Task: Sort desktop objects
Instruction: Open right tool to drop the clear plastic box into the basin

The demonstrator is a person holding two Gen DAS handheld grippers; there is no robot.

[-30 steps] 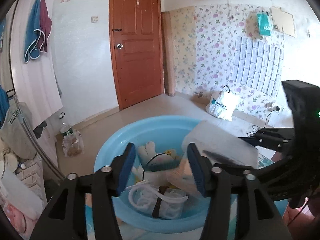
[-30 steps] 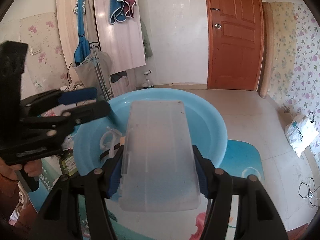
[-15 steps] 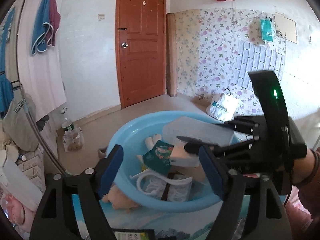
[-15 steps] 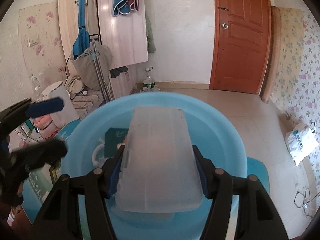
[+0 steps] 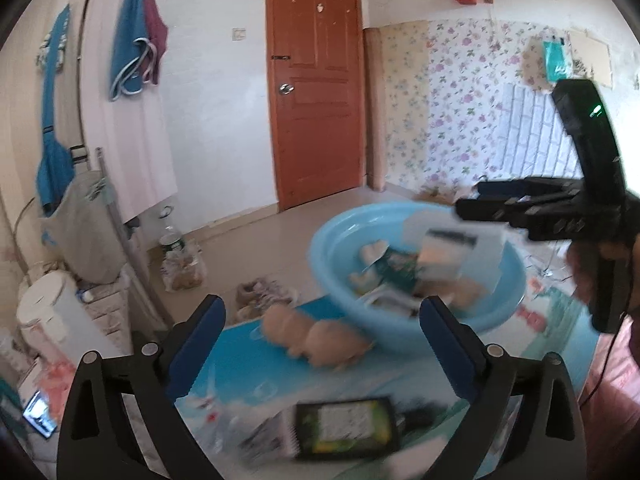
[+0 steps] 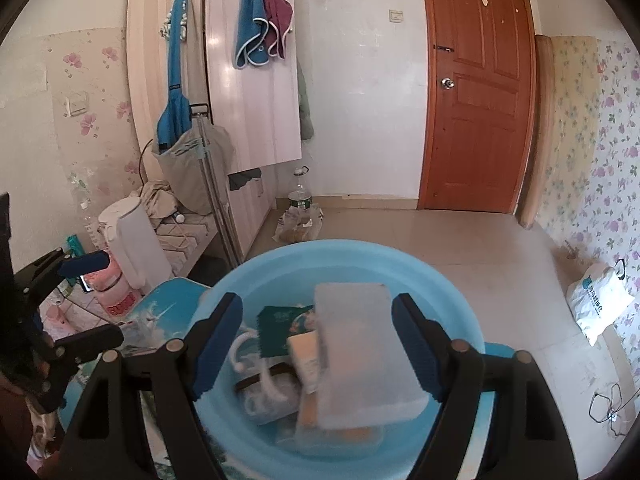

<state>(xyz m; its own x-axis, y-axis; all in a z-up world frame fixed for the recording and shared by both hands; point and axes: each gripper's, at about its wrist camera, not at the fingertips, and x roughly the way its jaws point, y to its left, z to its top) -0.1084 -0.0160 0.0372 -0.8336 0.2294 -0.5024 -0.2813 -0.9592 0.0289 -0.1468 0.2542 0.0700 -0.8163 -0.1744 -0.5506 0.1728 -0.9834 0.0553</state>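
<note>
A light blue basin (image 6: 448,280) (image 5: 332,248) stands on the blue patterned table (image 5: 236,364). A translucent plastic box (image 6: 360,352) lies in it on a green booklet (image 6: 280,328), a tube and white loops. My right gripper (image 6: 316,344) is open, its jaws clear of the box on both sides; it also shows in the left wrist view (image 5: 532,212). My left gripper (image 5: 320,344) is open and empty, above the table. A pale plush toy (image 5: 316,336) lies beside the basin. A black and green pack (image 5: 344,424) lies near my left fingers.
A white kettle (image 6: 136,240) and a pink container (image 6: 116,296) stand left of the table. A clothes rack (image 6: 208,184) with a grey bag, a water bottle (image 6: 300,196) and a brown door (image 6: 480,88) are beyond. A white shopping bag (image 6: 600,304) lies on the floor.
My right gripper has opened and let the translucent box drop into the basin. My left gripper has pulled back and left, out of the basin, and now looks over the table.
</note>
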